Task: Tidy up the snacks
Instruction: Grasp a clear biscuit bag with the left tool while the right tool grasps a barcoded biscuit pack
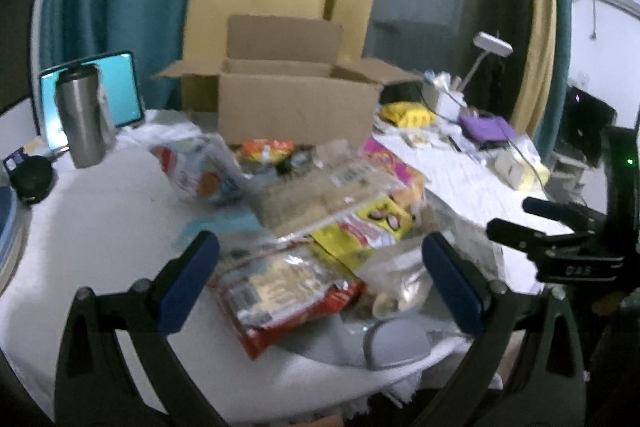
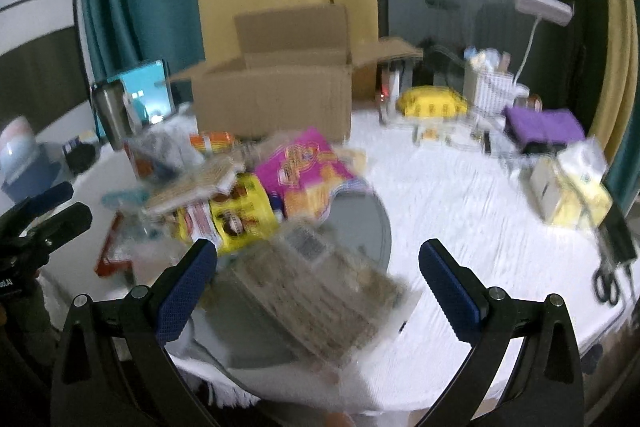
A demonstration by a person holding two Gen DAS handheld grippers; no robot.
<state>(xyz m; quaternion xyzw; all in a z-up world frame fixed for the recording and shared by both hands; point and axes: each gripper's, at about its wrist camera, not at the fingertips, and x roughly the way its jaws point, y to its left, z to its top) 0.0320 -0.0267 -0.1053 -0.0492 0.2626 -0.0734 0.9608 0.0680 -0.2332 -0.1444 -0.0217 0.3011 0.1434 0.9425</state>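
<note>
A heap of snack packets lies on the white table: a red packet, a yellow one, a clear cracker pack, a pink bag and a white bag. Behind them stands an open cardboard box. My left gripper hovers open over the red packet, holding nothing. My right gripper is open above another clear cracker pack, with the pink bag and the box beyond. The view is too blurred to tell whether it touches the pack.
A steel tumbler and a lit tablet stand at the back left. A desk lamp, yellow bag, purple cloth, tissue pack and scissors fill the right side. A grey round mat lies under the snacks.
</note>
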